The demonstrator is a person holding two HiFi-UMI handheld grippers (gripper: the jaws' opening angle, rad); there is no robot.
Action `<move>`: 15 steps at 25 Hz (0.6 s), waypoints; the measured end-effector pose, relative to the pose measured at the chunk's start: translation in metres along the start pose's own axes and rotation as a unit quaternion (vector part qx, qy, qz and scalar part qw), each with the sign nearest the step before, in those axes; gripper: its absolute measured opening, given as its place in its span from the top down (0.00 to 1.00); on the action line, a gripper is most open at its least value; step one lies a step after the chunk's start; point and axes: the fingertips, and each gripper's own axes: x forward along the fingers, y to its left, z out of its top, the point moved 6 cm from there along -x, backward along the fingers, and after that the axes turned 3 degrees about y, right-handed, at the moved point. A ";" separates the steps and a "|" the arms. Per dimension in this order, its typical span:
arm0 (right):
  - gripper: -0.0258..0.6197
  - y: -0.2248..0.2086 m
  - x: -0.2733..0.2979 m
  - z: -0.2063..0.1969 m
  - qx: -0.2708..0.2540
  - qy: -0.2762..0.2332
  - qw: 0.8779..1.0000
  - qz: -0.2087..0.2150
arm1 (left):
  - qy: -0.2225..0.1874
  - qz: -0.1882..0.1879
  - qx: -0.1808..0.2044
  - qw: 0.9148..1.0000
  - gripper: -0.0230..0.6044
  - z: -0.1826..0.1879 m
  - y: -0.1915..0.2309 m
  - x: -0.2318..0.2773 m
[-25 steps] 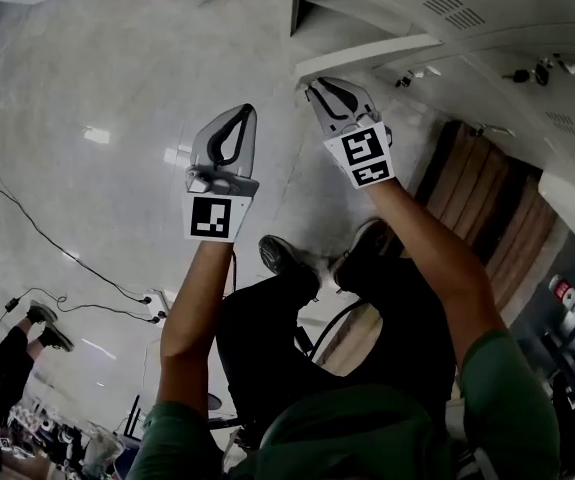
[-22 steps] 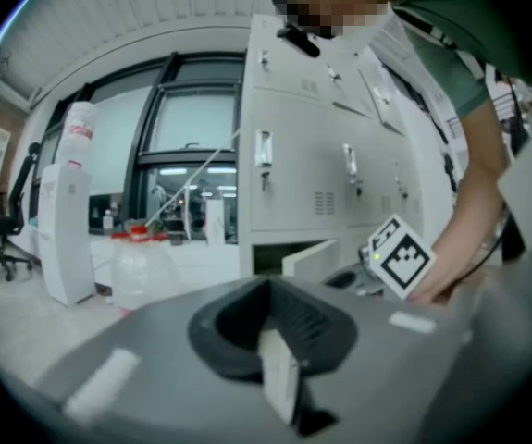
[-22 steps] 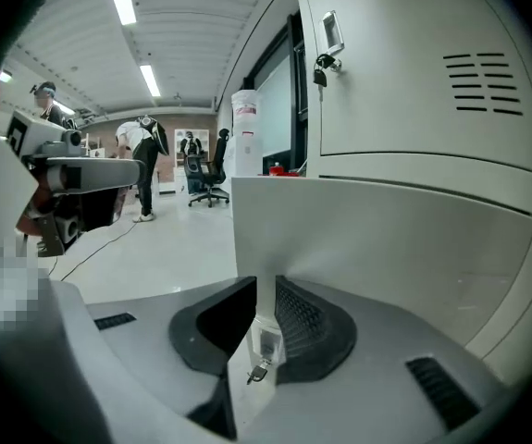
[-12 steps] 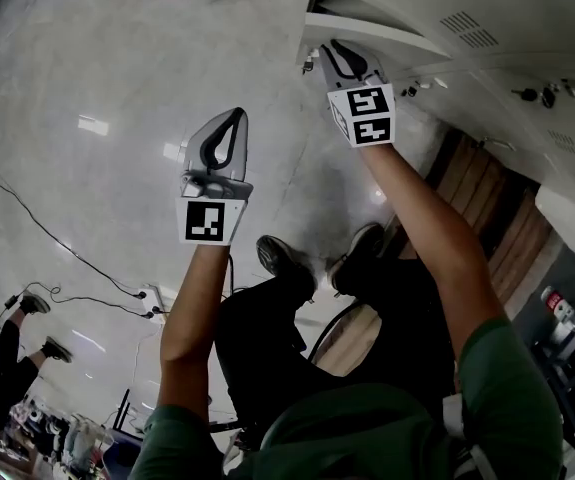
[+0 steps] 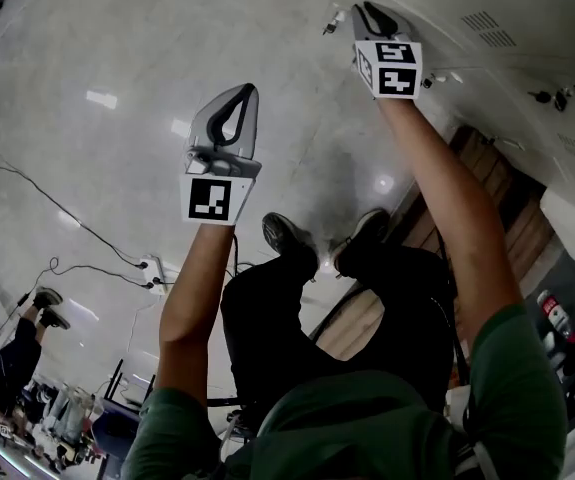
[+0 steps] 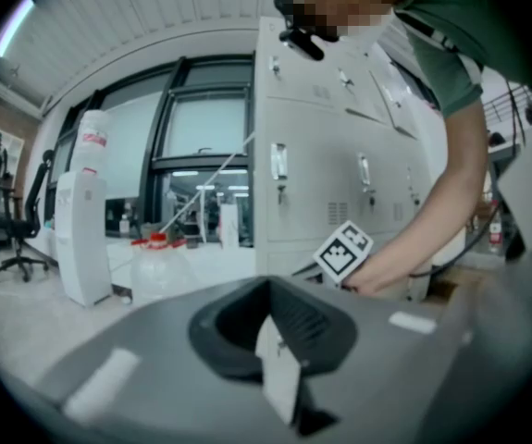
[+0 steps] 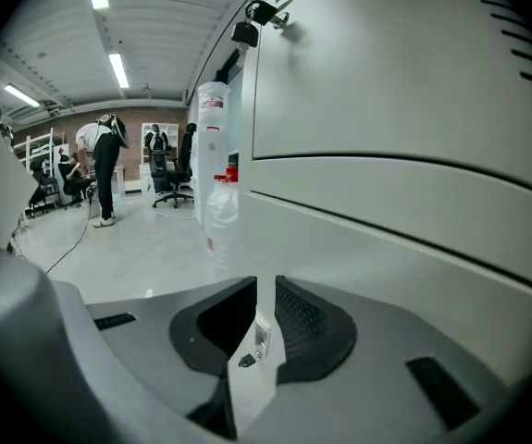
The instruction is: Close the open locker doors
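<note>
The lockers [image 5: 507, 58] fill the upper right of the head view, a pale grey bank of doors with vent slots and small locks. In the right gripper view one locker door [image 7: 377, 91] takes up the whole right side as a flat panel. Thin dark seams run below it, and a key [image 7: 267, 14] sticks out of a lock at its upper left corner. Whether this door sits fully home in its frame cannot be told. The right gripper [image 5: 367, 10] is stretched out on a long reach and lies close along the door's edge. Its jaws [image 7: 264, 285] have just been closing a little and now stand a narrow gap apart, with nothing between them. The left gripper [image 5: 249, 89] hangs over the bare floor [image 5: 87, 48], well apart from the lockers, its jaws [image 6: 270, 283] together at the tips and empty. Below both arms are the person's two dark shoes [image 5: 292, 243]. A black cable [image 5: 57, 208] trails across the floor to a power strip [image 5: 152, 266]. Farther off in the room stand a stack of water bottles [image 7: 212, 155], an office chair [image 7: 168, 176] and a bending person [image 7: 104, 165].
</note>
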 end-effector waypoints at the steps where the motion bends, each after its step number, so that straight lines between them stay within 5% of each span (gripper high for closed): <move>1: 0.87 -0.002 0.001 0.000 0.002 0.006 1.000 0.000 | 0.017 0.001 0.001 1.000 0.96 0.000 0.000 -0.004; 7: 0.91 -0.014 0.001 0.021 0.002 0.024 1.000 -0.006 | -0.011 0.007 -0.007 1.000 0.96 0.031 0.011 -0.017; 15: 0.91 0.018 -0.063 0.057 0.009 0.057 0.997 0.056 | -0.004 0.005 -0.001 1.000 0.96 0.099 0.025 -0.053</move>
